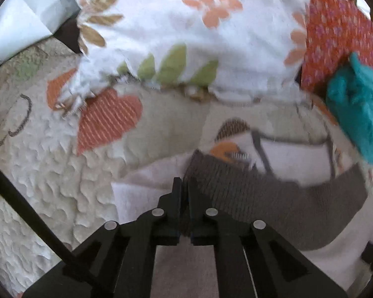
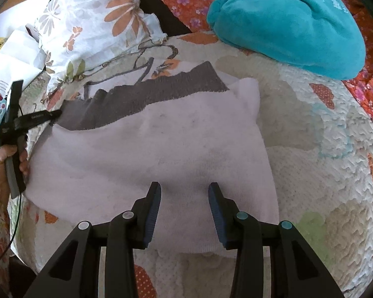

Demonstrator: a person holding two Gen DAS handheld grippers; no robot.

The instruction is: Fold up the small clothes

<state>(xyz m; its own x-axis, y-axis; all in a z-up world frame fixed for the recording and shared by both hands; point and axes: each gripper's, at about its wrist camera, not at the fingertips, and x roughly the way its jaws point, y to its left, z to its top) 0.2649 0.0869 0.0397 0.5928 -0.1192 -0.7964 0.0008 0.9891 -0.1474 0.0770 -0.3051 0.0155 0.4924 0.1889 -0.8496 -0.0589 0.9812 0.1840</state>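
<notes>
Pale pink garment with grey ribbed band, left tool clamped on band, right tool agape, empty.

Pale lilac-white garment with dark grey ribbed band; cream quilted bedspread with orange and green patches; white pillow printed with orange flowers, green leaves; teal plush cloth; red floral fabric; black claws.

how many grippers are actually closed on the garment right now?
1. The left gripper is shut on the garment's grey band at its left end. The right gripper hovers open above the white part near its close edge, holding nothing.
</notes>
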